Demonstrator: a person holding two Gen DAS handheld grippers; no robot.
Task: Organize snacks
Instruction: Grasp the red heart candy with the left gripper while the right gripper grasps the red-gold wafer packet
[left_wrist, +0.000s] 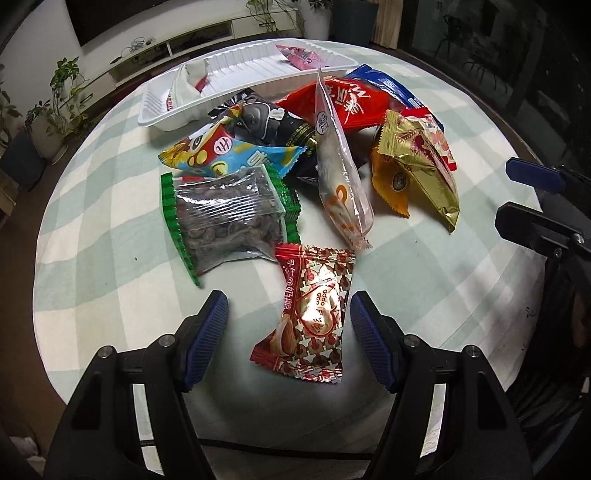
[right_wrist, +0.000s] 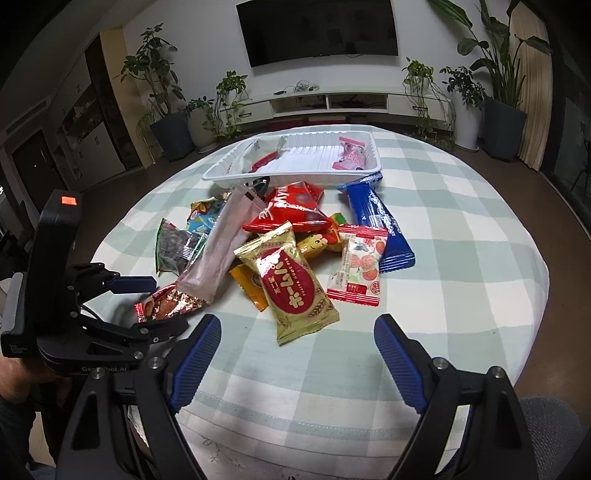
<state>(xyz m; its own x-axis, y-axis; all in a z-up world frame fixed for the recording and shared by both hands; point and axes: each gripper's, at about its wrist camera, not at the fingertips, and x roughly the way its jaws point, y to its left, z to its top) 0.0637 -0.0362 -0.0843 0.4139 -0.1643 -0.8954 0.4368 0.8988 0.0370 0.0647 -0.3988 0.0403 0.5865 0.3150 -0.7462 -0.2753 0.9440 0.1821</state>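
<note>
My left gripper (left_wrist: 288, 332) straddles the red-and-gold almond snack packet (left_wrist: 310, 314), pads not touching it. My right gripper (right_wrist: 295, 350) hangs wide and empty.

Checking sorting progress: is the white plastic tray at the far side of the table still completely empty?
No, the white plastic tray already holds a pink snack packet at one end and another packet at the other.

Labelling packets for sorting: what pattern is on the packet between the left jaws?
Red and gold foil snack packet with a repeating brown-and-white motif, clearest in the left wrist view.

Two close downward views, shared snack pile (left_wrist: 295, 155)
</note>
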